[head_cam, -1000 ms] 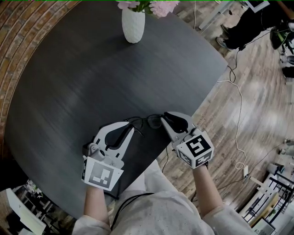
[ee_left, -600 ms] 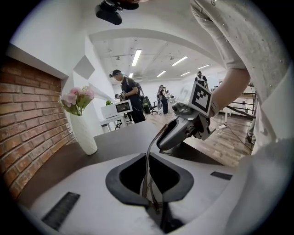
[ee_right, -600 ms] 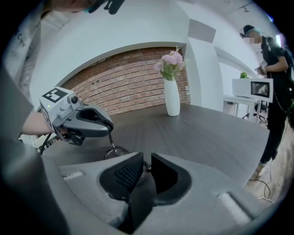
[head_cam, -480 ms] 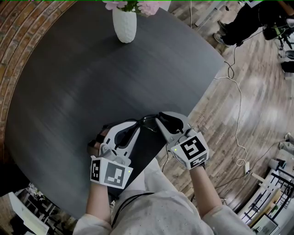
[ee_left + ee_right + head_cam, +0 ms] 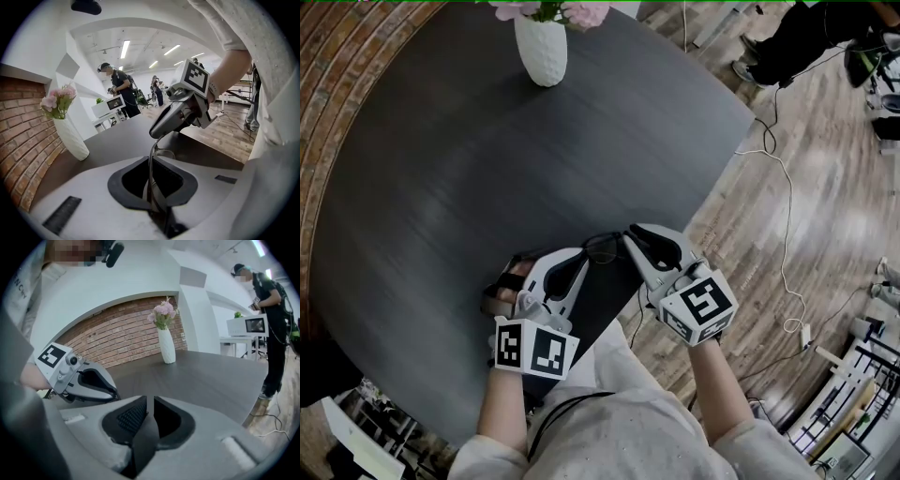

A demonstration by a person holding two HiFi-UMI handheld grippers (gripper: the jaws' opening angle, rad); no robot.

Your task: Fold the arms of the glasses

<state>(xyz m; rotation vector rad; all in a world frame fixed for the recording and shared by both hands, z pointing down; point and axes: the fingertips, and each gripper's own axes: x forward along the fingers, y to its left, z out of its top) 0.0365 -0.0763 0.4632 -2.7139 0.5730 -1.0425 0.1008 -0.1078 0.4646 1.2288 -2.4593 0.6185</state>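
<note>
While flowers (image 5: 546, 9) are sitting in the far vase (image 5: 541, 49), the left gripper's (image 5: 583, 257) fingers (image 5: 84, 192) are pinching a glasses (image 5: 602, 247) arm over the tabletop's (image 5: 487, 169) near edge. The right gripper's (image 5: 631, 234) fingers, just closing, are pinching the other.

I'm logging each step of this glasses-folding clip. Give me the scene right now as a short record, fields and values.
surface: dark round table
glasses: by the table's near edge, spanning both grippers
left gripper: shut on one thin arm of the glasses
right gripper: jaws have just been closing, now pressing a dark part of the glasses between them
fold state: cannot tell from these views
also on table: white vase with pink flowers, at the far edge
</note>
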